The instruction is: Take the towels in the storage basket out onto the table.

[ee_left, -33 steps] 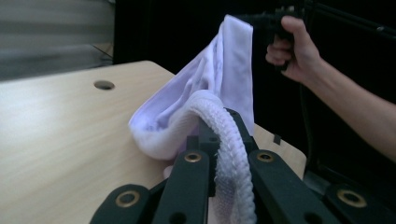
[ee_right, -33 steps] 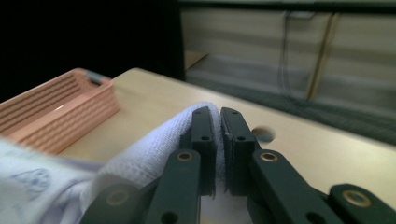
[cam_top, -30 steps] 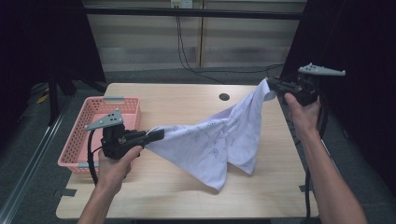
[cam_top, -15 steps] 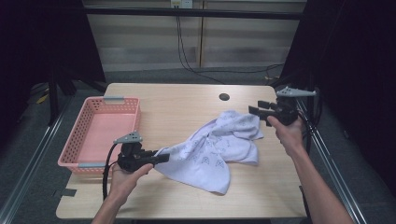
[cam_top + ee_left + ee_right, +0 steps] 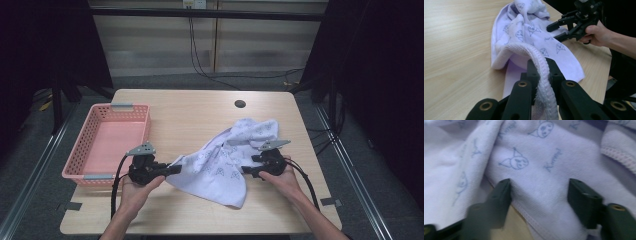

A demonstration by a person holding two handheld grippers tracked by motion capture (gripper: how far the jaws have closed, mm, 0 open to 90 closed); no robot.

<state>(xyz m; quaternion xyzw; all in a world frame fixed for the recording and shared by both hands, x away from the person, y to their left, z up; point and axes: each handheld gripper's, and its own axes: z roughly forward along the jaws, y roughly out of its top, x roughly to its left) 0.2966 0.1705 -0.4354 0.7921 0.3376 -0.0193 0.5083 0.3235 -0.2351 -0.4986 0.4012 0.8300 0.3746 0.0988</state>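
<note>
the white printed towel (image 5: 225, 160) lies crumpled on the worktop (image 5: 190, 115), right of the middle. the left tool (image 5: 172, 169) pinches its thick hem at the near left edge, jaws having just closed on it. the right tool (image 5: 246, 170) has just been opening; its jaws stand apart at the towel's right edge, cloth between them unpinched. a pink basket (image 5: 95, 150) sits far left.

We see bare tabletop (image 5: 195, 115) open behind and in front of the crumpled towel (image 5: 225, 160). A pink basket (image 5: 107, 140) blocks the left edge; the towel fills the middle.
</note>
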